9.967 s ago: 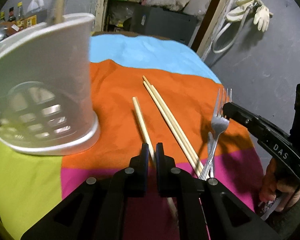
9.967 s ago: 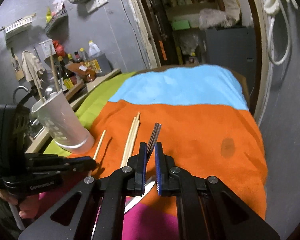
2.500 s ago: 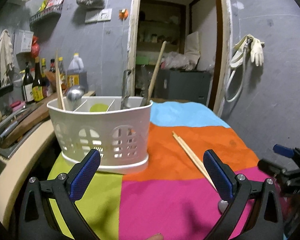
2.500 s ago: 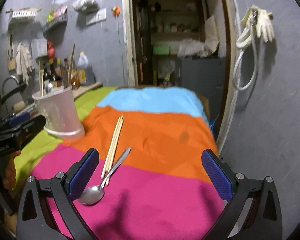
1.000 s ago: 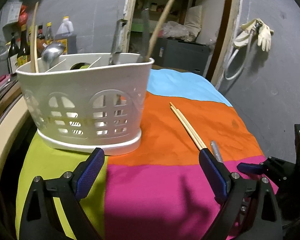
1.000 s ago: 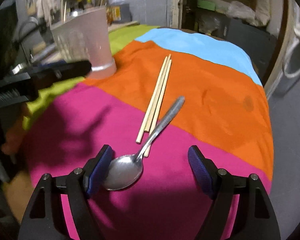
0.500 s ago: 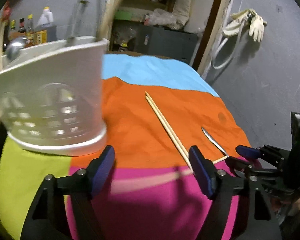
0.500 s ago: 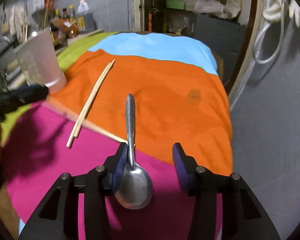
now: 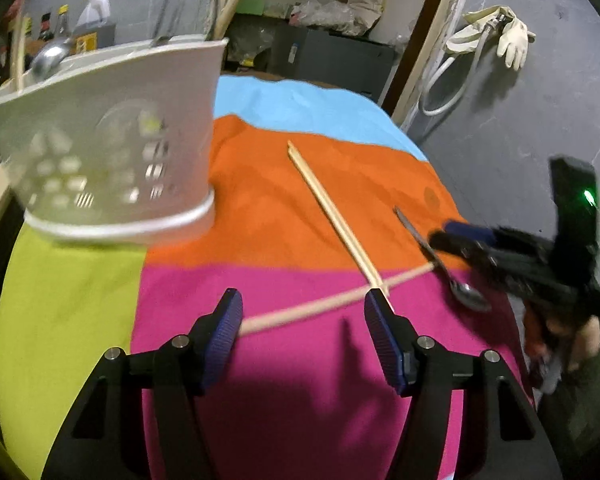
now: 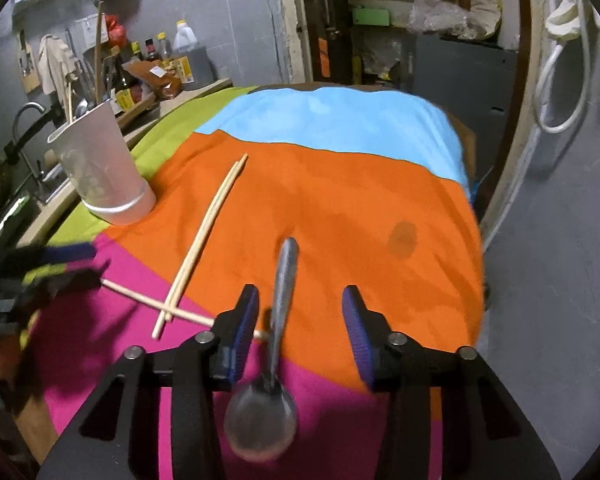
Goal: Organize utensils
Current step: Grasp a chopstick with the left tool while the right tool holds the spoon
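Observation:
A metal spoon (image 10: 276, 332) lies on the cloth between the open jaws of my right gripper (image 10: 300, 332), bowl toward the camera; it also shows in the left wrist view (image 9: 456, 276). A pair of chopsticks (image 10: 204, 236) lies on the orange and pink cloth, and a single chopstick (image 10: 156, 300) lies crosswise over their near ends. In the left wrist view the single chopstick (image 9: 324, 300) runs between the open jaws of my left gripper (image 9: 304, 320), next to the pair (image 9: 332, 216). The white utensil holder (image 9: 112, 144) stands at the left with several utensils in it.
The table carries a striped cloth (image 10: 340, 200) of green, blue, orange and pink. A counter with bottles (image 10: 156, 64) and a sink tap (image 10: 28, 120) lies to the left. A grey wall with a hose and gloves (image 9: 496, 36) stands to the right of the table edge.
Both grippers have come down closer to the table with jaws narrowing. One chopstick now lies crosswise over the pair. The spoon has turned to point along my right gripper.

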Demonstrator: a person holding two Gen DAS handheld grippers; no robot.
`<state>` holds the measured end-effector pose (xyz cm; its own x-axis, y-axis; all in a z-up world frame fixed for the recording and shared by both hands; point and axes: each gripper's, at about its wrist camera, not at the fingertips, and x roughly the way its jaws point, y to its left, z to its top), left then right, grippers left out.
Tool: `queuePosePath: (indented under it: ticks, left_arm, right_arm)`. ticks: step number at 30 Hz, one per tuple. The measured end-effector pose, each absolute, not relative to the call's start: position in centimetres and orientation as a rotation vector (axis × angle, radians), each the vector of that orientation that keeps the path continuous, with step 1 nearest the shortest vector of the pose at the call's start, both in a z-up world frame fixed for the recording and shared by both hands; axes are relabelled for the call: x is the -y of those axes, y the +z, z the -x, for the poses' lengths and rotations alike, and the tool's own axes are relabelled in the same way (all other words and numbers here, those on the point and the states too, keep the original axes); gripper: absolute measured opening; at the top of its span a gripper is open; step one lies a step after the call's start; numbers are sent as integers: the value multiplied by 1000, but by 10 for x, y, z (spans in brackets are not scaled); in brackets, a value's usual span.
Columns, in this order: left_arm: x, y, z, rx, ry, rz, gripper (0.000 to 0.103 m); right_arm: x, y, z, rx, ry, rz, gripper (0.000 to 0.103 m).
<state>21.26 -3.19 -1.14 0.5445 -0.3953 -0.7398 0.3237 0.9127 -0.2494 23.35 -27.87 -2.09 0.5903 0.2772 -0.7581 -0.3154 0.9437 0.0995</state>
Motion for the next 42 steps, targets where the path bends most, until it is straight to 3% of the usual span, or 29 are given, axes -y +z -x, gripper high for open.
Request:
queuePosePath:
  ticks: [2,7,9,19,42]
  left_arm:
    - [34,-17,-208,-960,-438,109,45]
    - [33,-22,-225,-1022,-454,216,45]
    - [31,-21,-236,-1033,-437,267,40]
    - [8,-22,-269,-1010,-380,436,39]
    - [58,-27,-288,-1048,-476,296,36]
  right_arm:
    - [276,-28,-239,-902,346,43,31]
    - [278,-37,-236,-932,366,-5,15]
    - [280,-37,-230,-929,374,-8,10]
    - [280,-35,-199,-948,397,-60,7]
    - [286,-33,-185,-924,268,-51,4]
